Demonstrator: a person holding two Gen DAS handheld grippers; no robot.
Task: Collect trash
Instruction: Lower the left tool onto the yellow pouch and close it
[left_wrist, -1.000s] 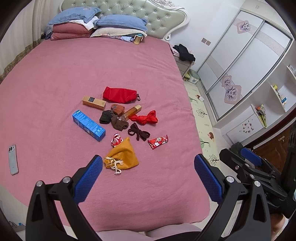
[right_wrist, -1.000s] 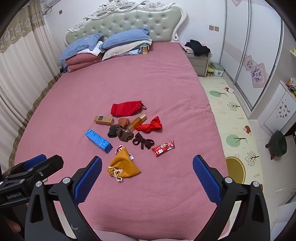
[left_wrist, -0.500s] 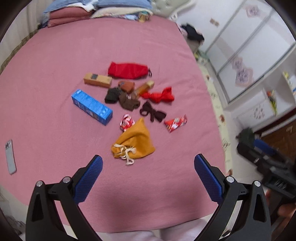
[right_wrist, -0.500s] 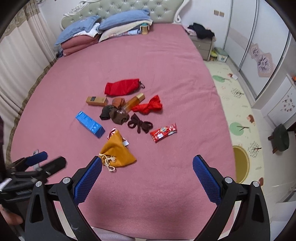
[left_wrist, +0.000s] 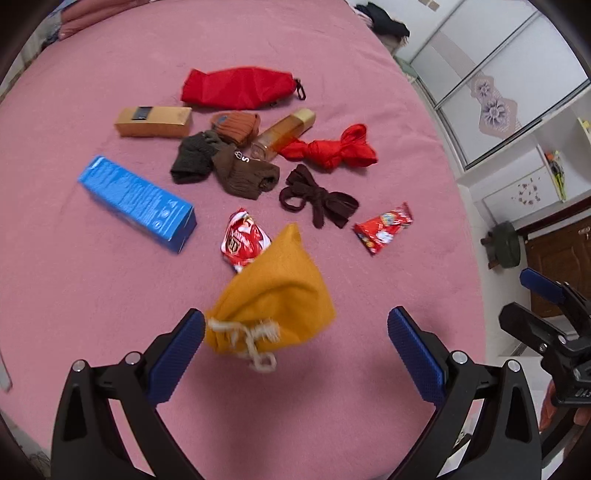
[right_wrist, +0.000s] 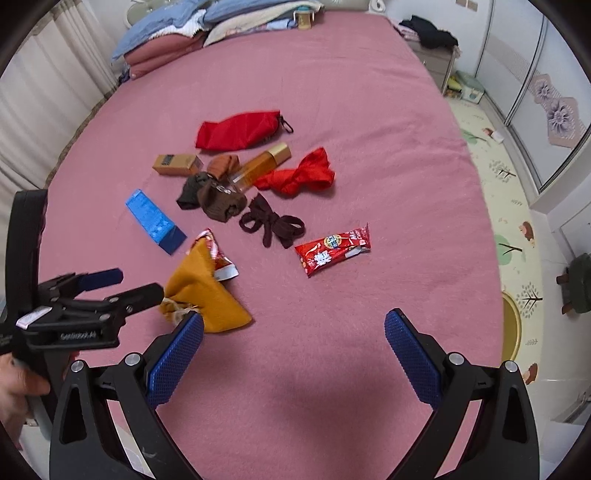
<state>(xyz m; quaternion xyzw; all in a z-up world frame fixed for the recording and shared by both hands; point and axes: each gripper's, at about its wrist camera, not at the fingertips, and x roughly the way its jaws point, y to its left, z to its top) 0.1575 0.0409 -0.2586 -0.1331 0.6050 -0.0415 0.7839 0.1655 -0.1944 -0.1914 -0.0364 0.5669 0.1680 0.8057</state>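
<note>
Both grippers hang wide apart above the bed's (right_wrist: 332, 110) foot edge: the left gripper (left_wrist: 295, 347) over the mustard drawstring pouch (left_wrist: 275, 299), the right gripper (right_wrist: 293, 345) beside it. Past the pouch lie a crumpled red wrapper (left_wrist: 242, 240) touching it and a red snack packet (right_wrist: 334, 253), apart, towards the bed's right edge.

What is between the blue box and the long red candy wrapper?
In the left wrist view, a crumpled red wrapper and the yellow pouch's tip lie between the blue box and long red wrapper.
</note>
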